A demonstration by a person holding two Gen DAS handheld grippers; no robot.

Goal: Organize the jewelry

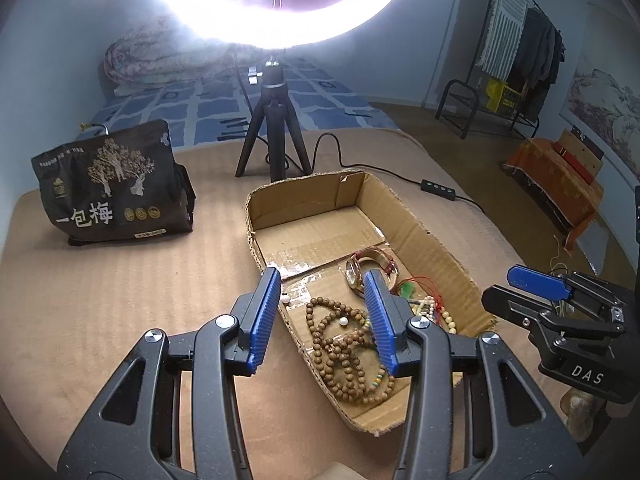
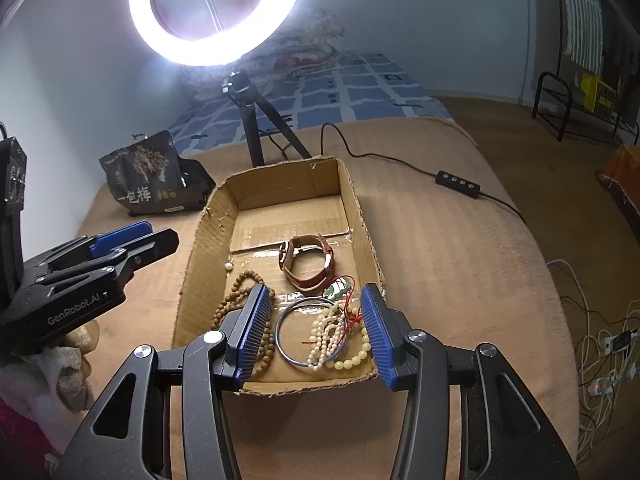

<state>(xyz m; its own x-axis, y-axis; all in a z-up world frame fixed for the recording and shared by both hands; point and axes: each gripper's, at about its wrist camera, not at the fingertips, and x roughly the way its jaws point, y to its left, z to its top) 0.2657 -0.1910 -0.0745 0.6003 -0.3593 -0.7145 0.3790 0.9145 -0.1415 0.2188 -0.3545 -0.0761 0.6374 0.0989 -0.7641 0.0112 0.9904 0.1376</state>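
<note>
An open cardboard box (image 1: 436,240) (image 2: 360,204) lies on the tan blanket. In it lie brown wooden beads (image 1: 340,344) (image 2: 236,288), a brown-strap watch (image 1: 370,264) (image 2: 308,264), a silver bangle (image 2: 288,332), cream pearl strands (image 2: 336,340) (image 1: 440,316), a green pendant on red cord (image 2: 338,288) (image 1: 408,290) and loose pearls (image 2: 228,266) (image 1: 285,299). My left gripper (image 1: 326,280) is open above the box's left wall and the wooden beads. My right gripper (image 2: 316,296) is open above the bangle and pearls, holding nothing.
A black snack bag (image 1: 112,188) (image 2: 152,176) stands left of the box. A ring light on a tripod (image 1: 276,140) (image 2: 256,128) stands behind it, with a cable and switch (image 1: 438,189) (image 2: 458,184). A clothes rack (image 1: 516,60) stands far right.
</note>
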